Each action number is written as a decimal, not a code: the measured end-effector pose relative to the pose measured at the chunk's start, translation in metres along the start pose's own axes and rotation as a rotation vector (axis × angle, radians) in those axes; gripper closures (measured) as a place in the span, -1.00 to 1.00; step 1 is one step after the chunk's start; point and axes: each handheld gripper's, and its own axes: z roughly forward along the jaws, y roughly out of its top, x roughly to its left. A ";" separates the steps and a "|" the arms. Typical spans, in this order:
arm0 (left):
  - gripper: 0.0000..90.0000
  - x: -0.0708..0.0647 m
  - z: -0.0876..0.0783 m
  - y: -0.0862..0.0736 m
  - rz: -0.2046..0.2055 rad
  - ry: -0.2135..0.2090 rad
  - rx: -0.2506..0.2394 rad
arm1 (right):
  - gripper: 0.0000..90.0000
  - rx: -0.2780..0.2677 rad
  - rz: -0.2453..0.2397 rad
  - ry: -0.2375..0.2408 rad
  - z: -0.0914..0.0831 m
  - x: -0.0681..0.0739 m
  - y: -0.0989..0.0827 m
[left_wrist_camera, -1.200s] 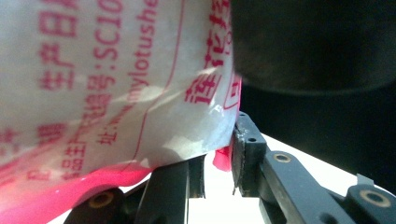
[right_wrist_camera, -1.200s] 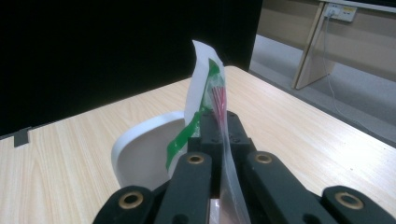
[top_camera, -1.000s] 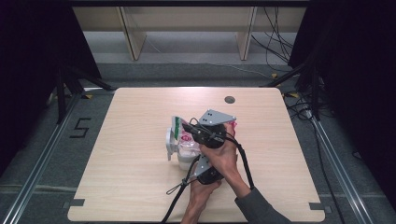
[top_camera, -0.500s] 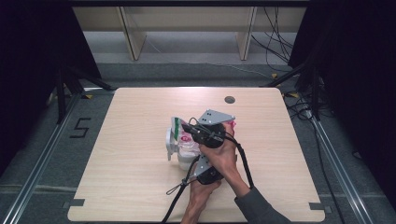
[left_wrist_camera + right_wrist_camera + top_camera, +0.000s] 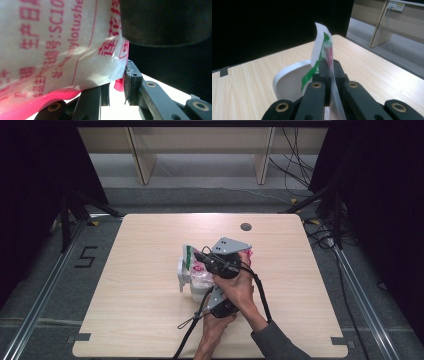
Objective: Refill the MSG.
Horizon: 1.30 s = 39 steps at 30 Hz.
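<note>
Packet [image 5: 194, 268], the printed plastic pouch with red lettering and a green strip, sits near the middle of the table [image 5: 140, 320], pinched between both hands over a white bowl [image 5: 287, 82].

Going from the big things down: the table has plenty of bare wood around the work, so anything that spills will spread across it. The bowl is small and light-looking, and the packet's lower part hangs beside and above it; a sideways tug could tip it or shove it away.

The right gripper [image 5: 329, 66] has its fingers clenched tight on the thin upper edge of the packet, just below the green strip. The left gripper [image 5: 117, 82] holds the packet lower down, its fingers grasping the pink bottom edge with the film bulging above them.

My worry is the tear. If the two hands pull apart unevenly, I'd guess the film could rip past the seal and dump the contents beside the bowl. The top edge is slick and narrow, so it might also slip out of the clenched fingers. Whether the packet is already open, I cannot tell.
</note>
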 end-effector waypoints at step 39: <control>0.70 0.002 0.000 -0.002 0.000 -0.003 -0.001 | 1.00 0.004 -0.007 0.003 0.002 -0.001 -0.001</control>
